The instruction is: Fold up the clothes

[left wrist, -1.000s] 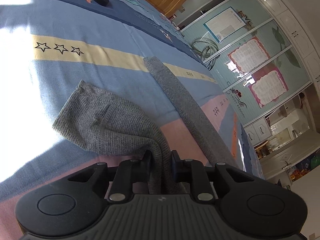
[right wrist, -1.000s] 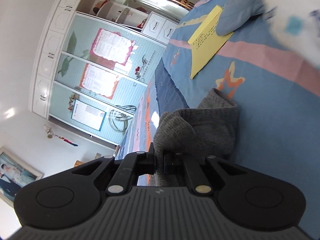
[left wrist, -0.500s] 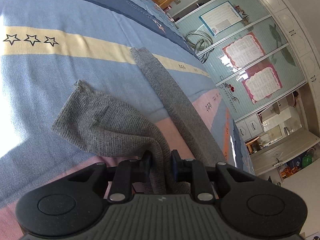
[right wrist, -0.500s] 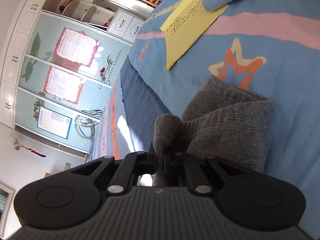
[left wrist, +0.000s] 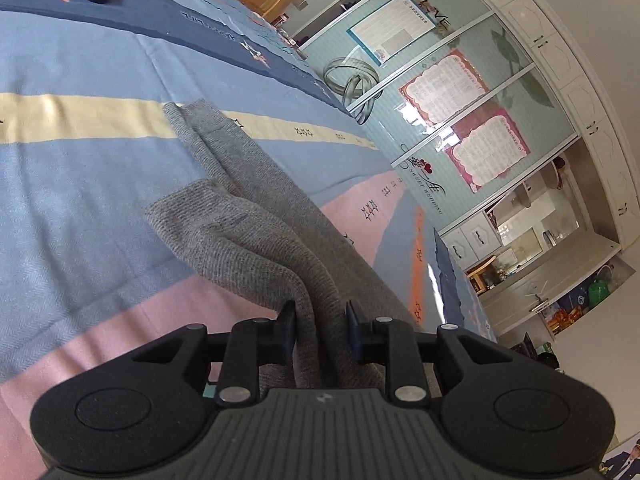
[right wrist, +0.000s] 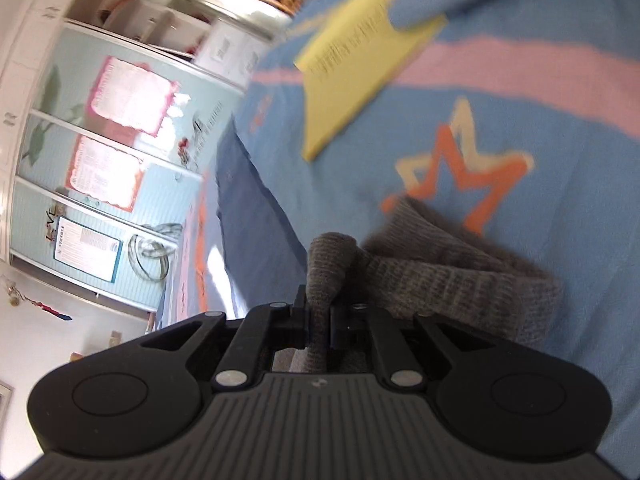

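Between the fingers of the left claw (left wrist: 321, 330) a fold of the grey knitted garment (left wrist: 256, 240) is seen. The jaws are opening, and a small gap shows beside each pad, so the cloth is no longer squeezed there. At the right claw (right wrist: 319, 326) the jaws are opening too, but a bunched edge of the same grey garment (right wrist: 452, 280) is seen pressed between the pads.

Farther out from the left claw, the garment is laid along the bed (left wrist: 80, 184). One part is folded over onto another, and a long narrow strip is stretched away toward the cream stripe. In the right wrist view, the cloth is heaped in a soft lump just past the claw, next to the orange star on the bed cover. A yellow paper (right wrist: 348, 80) is seen well beyond it, partly under a blue cloth.

It is judged that one fold has been laid down and is being let go. The shape is not yet neat. More folds and some smoothing are likely needed.
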